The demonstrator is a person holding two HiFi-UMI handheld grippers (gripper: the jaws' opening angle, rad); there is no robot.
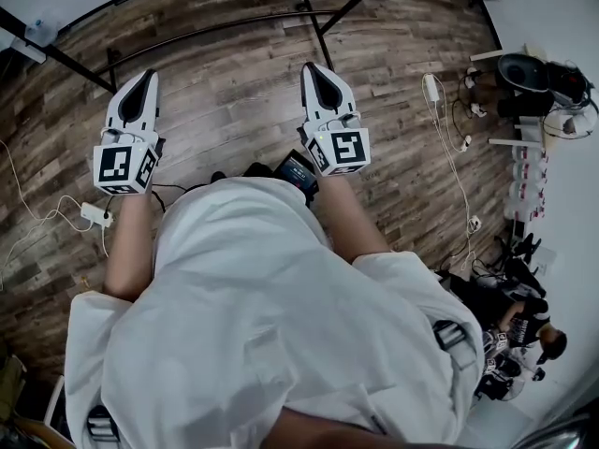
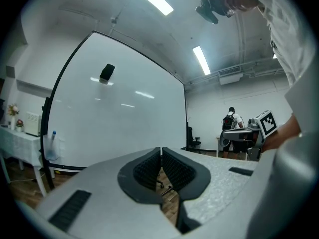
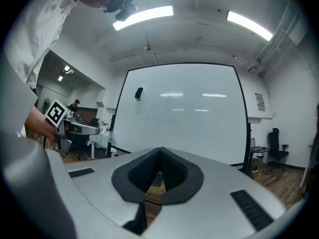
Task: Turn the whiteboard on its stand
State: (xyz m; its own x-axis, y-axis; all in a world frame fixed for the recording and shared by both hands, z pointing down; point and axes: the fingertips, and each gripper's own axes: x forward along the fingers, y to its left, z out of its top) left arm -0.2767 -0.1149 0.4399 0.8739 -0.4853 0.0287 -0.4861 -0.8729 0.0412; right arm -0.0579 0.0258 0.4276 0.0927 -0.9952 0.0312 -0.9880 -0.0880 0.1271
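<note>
Fingers of the left gripper (image 2: 161, 151) and the right gripper (image 3: 160, 150) are pressed together with nothing pinched between them. Both grippers are held level, side by side, above the wooden floor (image 1: 234, 110). Ahead, well apart from both, the whiteboard (image 3: 184, 113) is seen upright on its stand (image 3: 247, 138), its long axis running side to side. It is faced squarely by the right gripper and lies leftward, at a slant, from the left. Neither edge is judged within reach yet.
</note>
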